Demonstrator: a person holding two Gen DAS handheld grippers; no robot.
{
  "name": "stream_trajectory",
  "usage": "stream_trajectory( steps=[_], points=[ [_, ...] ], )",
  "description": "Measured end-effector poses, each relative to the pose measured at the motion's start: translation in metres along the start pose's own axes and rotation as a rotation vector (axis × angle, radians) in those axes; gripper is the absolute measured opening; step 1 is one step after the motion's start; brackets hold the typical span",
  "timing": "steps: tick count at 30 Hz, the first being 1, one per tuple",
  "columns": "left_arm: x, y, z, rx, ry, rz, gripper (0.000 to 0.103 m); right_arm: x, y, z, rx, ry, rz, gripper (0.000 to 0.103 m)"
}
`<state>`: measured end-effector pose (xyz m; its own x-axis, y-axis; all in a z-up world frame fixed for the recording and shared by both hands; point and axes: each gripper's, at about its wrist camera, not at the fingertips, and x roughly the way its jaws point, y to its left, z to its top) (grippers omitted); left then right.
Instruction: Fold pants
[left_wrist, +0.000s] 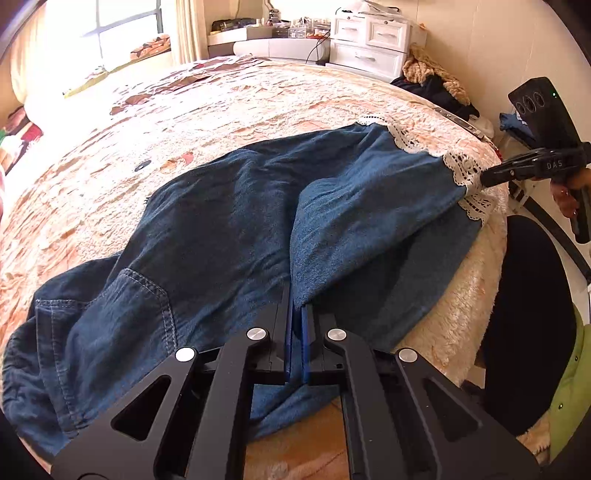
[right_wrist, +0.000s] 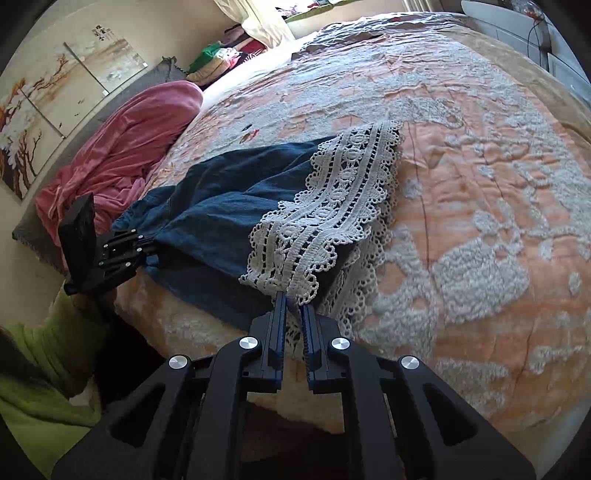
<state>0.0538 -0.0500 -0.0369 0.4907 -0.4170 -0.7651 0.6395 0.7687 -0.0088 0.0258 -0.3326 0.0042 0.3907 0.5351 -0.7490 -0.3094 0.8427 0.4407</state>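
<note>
Pants (left_wrist: 229, 221): dark blue denim, spread across the near part of the bed, waist and stitched pocket toward 8 o'clock in the left wrist view, legs running to 2 o'clock; one leg is folded over the other and lifted at its near edge.

Lace hem (right_wrist: 325, 218): white openwork trim at the leg ends, lying at the bed's edge; in the right wrist view it fans from the centre up toward 1 o'clock.

Left gripper (left_wrist: 297, 306): fingers nearly closed, pinching a fold of blue denim along the leg's edge; in the right wrist view the same tool (right_wrist: 153, 247) sits at 9 o'clock, biting the cloth.

Right gripper (right_wrist: 293, 304): fingers drawn close together with the lace corner caught between them; from the left wrist view it (left_wrist: 484, 179) shows at 3 o'clock, tip on the trim.

Bed cover (right_wrist: 480, 184): peach and white, fluffy, under the pants.

Pink cloth (right_wrist: 129, 147): bunched heap at 10 o'clock in the right wrist view, apart from the pants.

Drawers (left_wrist: 369, 40): white unit past the bed at 1 o'clock, left wrist view.
</note>
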Motion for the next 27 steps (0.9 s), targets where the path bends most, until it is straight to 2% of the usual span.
stream_trajectory(
  steps=[5,9,11,12,13,15,19,22,24,27],
  points=[
    [0.002,-0.016,-0.003,0.081,-0.030,0.048,0.005,-0.018,-0.006,-0.010,0.027,-0.038,0.012,0.008],
    [0.011,-0.026,0.003,0.135,-0.027,0.105,0.011,-0.025,-0.006,-0.006,0.041,-0.072,0.077,0.008],
    [0.014,-0.022,0.007,0.114,-0.039,0.089,0.011,-0.027,-0.002,-0.005,0.022,-0.069,0.083,0.008],
    [0.015,-0.019,0.009,0.091,-0.040,0.068,0.007,-0.028,-0.001,-0.005,0.018,-0.072,0.090,0.008],
    [0.014,-0.016,0.010,0.074,-0.046,0.042,0.000,-0.029,0.000,-0.005,0.009,-0.076,0.090,0.008],
    [0.013,-0.011,0.010,0.052,-0.049,0.013,0.000,-0.028,-0.003,-0.005,0.009,-0.062,0.078,0.008],
    [-0.003,-0.011,0.004,0.084,-0.050,-0.042,0.000,-0.024,-0.009,-0.010,0.027,-0.019,0.061,0.008],
    [-0.016,-0.018,-0.006,0.126,-0.048,-0.061,0.000,-0.017,-0.002,-0.016,-0.008,0.025,0.026,0.008],
    [-0.011,-0.021,-0.012,0.147,-0.025,-0.047,0.000,-0.008,-0.002,-0.019,-0.015,0.052,-0.002,0.008],
    [0.003,-0.023,-0.018,0.128,0.006,-0.043,0.000,0.005,0.000,-0.023,-0.031,0.093,-0.049,0.008]
  ],
)
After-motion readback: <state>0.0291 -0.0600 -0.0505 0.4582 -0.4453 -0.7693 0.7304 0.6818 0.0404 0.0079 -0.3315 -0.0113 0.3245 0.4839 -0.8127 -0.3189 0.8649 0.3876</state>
